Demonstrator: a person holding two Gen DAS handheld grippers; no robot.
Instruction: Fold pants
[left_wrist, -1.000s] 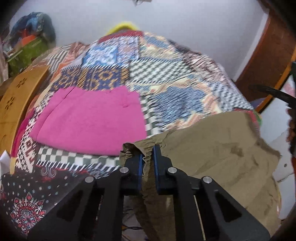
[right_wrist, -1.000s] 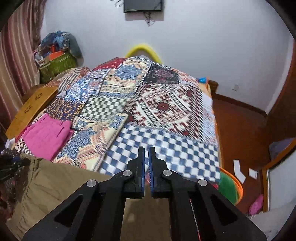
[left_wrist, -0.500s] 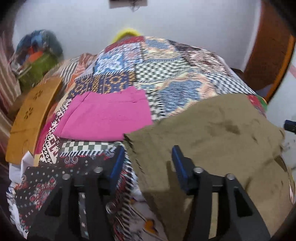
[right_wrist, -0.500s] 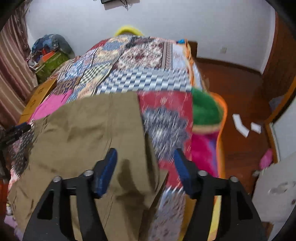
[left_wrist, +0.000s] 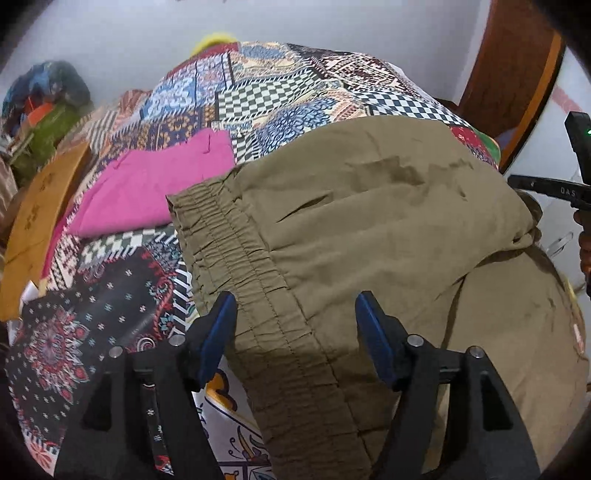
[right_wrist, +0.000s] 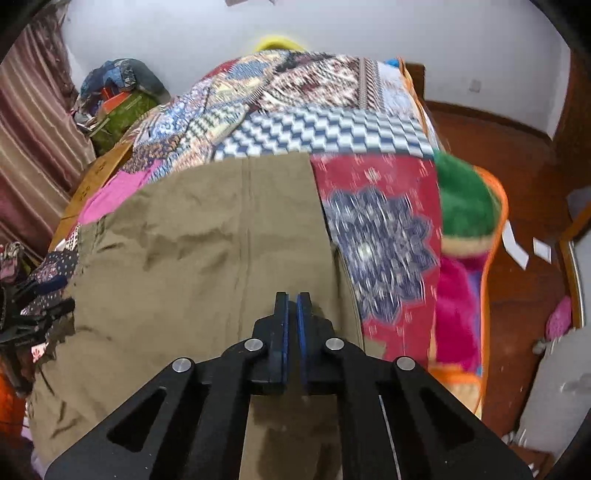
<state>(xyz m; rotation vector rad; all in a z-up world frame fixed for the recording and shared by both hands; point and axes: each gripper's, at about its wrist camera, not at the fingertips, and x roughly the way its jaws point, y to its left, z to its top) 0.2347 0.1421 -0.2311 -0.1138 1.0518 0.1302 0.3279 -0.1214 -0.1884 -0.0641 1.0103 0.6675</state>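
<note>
Olive-brown pants (left_wrist: 369, 221) lie spread over the near end of a bed, with the elastic waistband (left_wrist: 236, 258) toward the left. My left gripper (left_wrist: 295, 314) is open, its blue pads on either side of the waistband, holding nothing. In the right wrist view the pants (right_wrist: 192, 251) cover the bed's near left part. My right gripper (right_wrist: 292, 306) hovers over the pants with its pads nearly together; no cloth shows between them. The left gripper also shows in the right wrist view (right_wrist: 40, 299), at the far left edge.
A patchwork bedspread (left_wrist: 303, 88) covers the bed. A folded pink garment (left_wrist: 147, 188) lies beyond the waistband. A wooden board (left_wrist: 40, 206) stands at the bed's left side. A green and pink blanket (right_wrist: 465, 206) hangs off the right edge over the wooden floor (right_wrist: 517, 147).
Both grippers let go of the pants about half a second ago, and the pants now lie on the bed. The left stays open; the right has closed again with nothing in it.
</note>
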